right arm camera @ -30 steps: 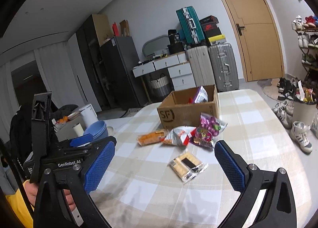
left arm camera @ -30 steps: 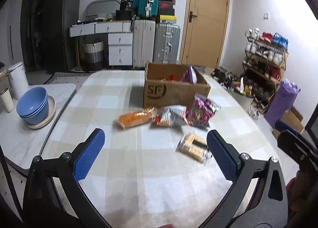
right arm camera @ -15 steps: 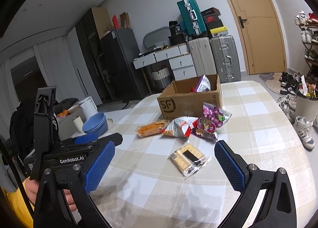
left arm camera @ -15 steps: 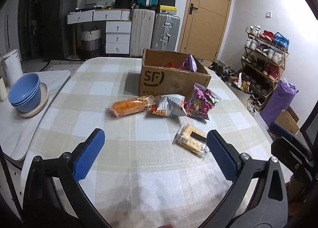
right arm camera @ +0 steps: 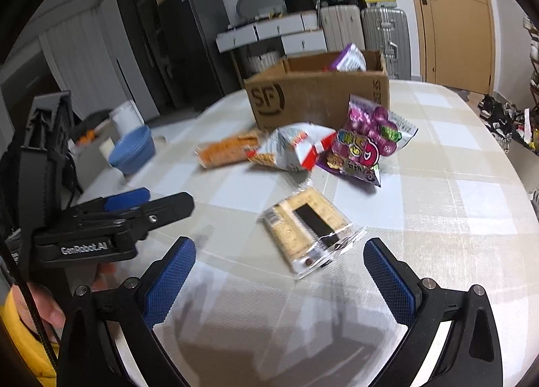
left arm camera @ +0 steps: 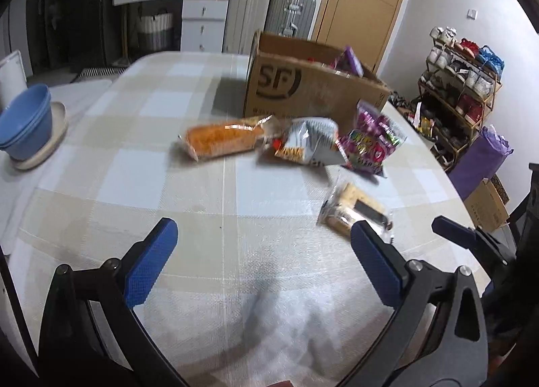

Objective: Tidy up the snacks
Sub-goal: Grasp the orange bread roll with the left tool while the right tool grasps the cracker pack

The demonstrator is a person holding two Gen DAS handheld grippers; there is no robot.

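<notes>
On the checked tablecloth of the big oval table (left arm camera: 141, 181), both grippers have come noticeably closer to the snacks than a second ago; every packet now looms larger in both wrist views, while none of them has shifted. That reads as an approach in progress, with no snack picked up yet.

Largest is the cardboard SF box (left arm camera: 303, 87), open-topped at the far side, with a purple packet (right arm camera: 352, 58) already poking up inside, presumably the place the rest should go. Just in front of it lie three packets in a row: an orange biscuit pack (left arm camera: 222, 139), a silver-and-red chip bag (left arm camera: 308, 146) touching it, and a pink candy bag (right arm camera: 367, 147) overlapping the chip bag's right end. Apart from these and nearest the grippers lies the clear cracker pack (right arm camera: 308, 228).

The right gripper (right arm camera: 279, 274) hangs spread wide and empty, the cracker pack just ahead between its pads, so that looks like the first target. The left gripper (left arm camera: 262, 260) is likewise released, holding nothing, over bare cloth to the cracker pack's left.
</notes>
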